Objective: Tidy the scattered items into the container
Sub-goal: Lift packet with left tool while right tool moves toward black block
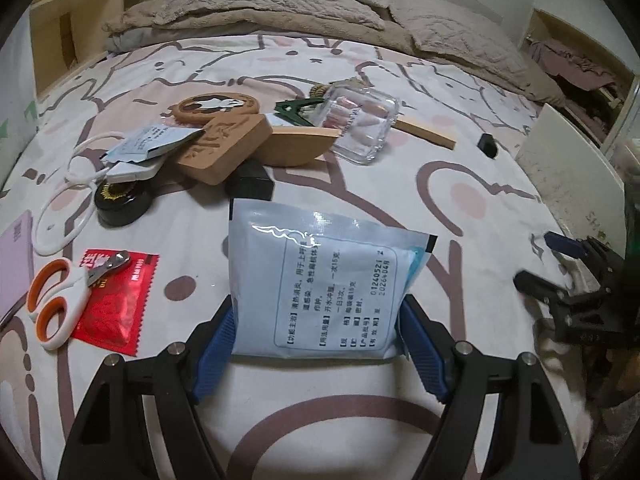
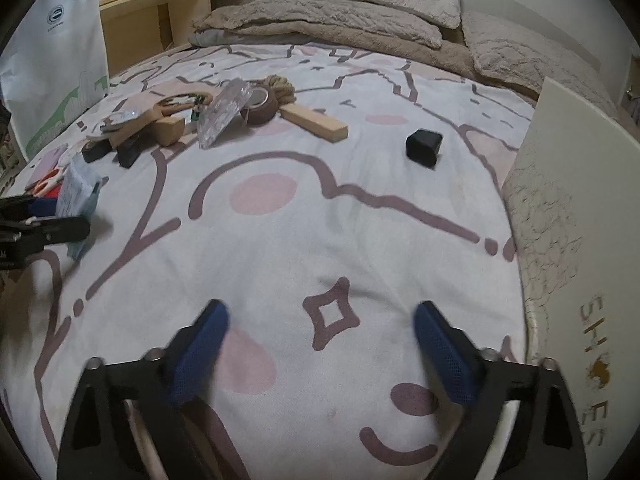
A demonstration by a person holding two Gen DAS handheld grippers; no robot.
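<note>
Sachet (image 1: 320,292), a flat, glossy pale-blue foil packet printed with black text, stands upright between the blue ribbed pads of the left gripper (image 1: 318,320), whose jaws press on its two side edges, above the bed (image 1: 460,208). The right gripper (image 2: 320,344) points down at bare sheet; its jaws stand wide apart with nothing between them.

Left of the sachet lie small scissors (image 1: 56,300) with white and orange handles, on a red crinkle-edged wrapper (image 1: 116,304). Beyond them sit a white cord loop (image 1: 60,216) and a round black tin (image 1: 122,202). Farther back is a heap: a carved wooden block (image 1: 224,148), a round wooden plaque (image 1: 216,108), a wooden bowl (image 1: 296,146), a second foil packet (image 1: 148,140), a green clip (image 1: 296,110) and a clear plastic box (image 1: 360,124) of pinkish pieces. A small black cube (image 1: 487,145) lies apart to the right.

The container (image 2: 560,208), a white box marked "SHOES", stands at the bed's right edge, beside the right gripper.

The right wrist view alone shows a brown tape roll (image 2: 262,106), a coil of rope (image 2: 280,84) and a white paper bag (image 2: 56,60) by the headboard; the left wrist view alone shows the scissors and wrapper clearly. Plush beige blankets (image 1: 280,12) lie at the far end.
</note>
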